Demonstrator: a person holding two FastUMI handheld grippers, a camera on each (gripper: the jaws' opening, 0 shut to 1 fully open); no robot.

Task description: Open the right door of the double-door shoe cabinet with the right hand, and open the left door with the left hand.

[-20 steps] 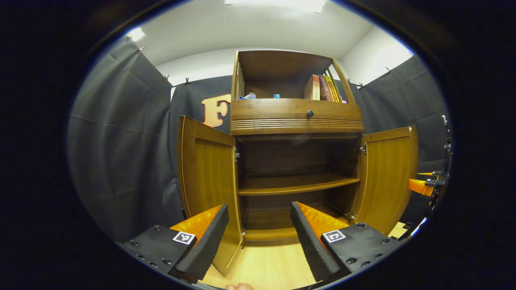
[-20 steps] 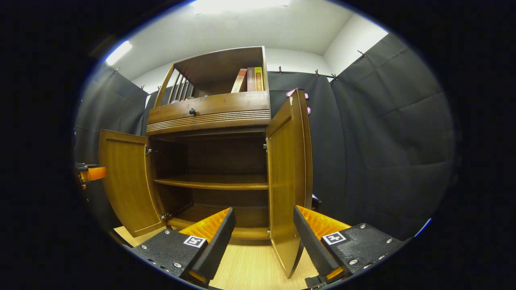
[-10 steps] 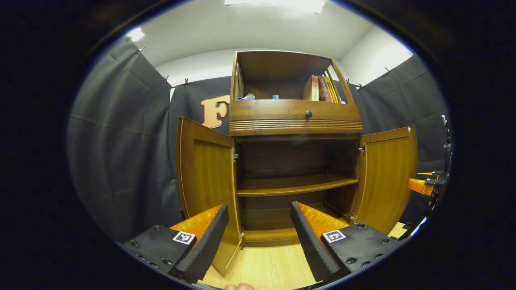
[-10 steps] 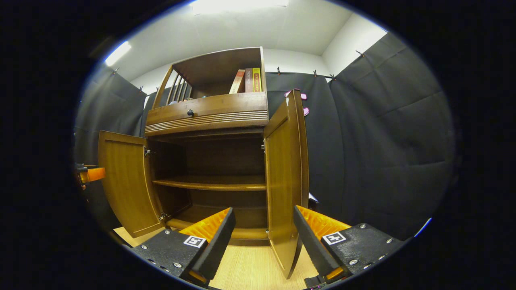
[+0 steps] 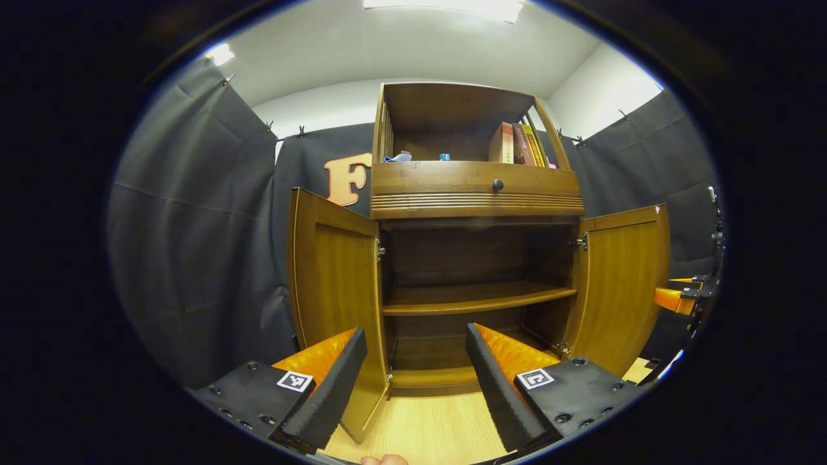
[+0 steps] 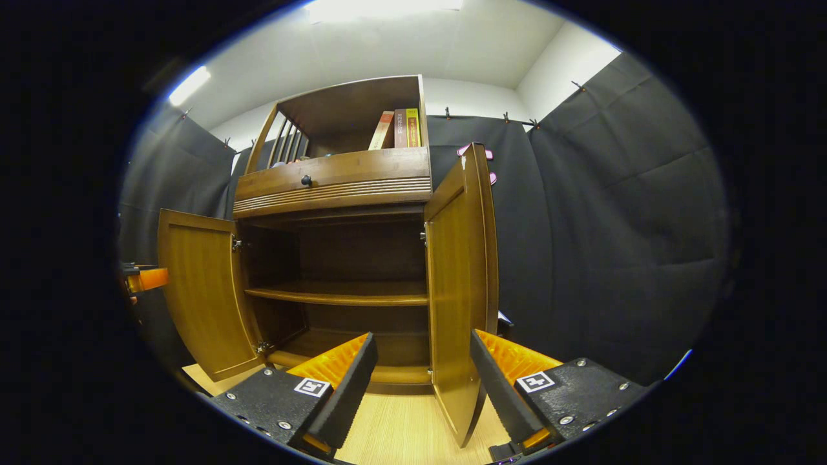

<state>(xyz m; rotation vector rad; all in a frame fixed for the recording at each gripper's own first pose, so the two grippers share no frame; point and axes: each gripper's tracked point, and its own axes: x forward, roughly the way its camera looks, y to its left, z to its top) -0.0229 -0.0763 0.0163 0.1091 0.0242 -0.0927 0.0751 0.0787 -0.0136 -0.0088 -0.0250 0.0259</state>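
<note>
Almost nothing is shifting since a second ago: both claws are hanging back from the shoe cabinet, and the doors are resting where they were.

Nearest in the left gripper view, the left claw [image 5: 413, 381] is gaping, released and holding nothing, its fingers straddling the lower edge of the left door [image 5: 336, 290]. In the right gripper view the right claw [image 6: 423, 384] is likewise spread wide and empty, with the right door [image 6: 455, 284] standing edge-on between its fingers.

Both doors are standing upright on the floor-level cabinet, long axis vertical, swung out from the cabinet's front corners so their free edges are pointing toward the cameras. Beyond them the inner shelf [image 5: 475, 297] is lying bare, and farther up the drawer knob [image 5: 497, 185] and books [image 5: 517, 143] are sitting on the top section.

Judging from this, the opening looks done. The risk is a claw drifting forward and knocking a free door edge, which would be swinging it shut again or straining the hinges.
</note>
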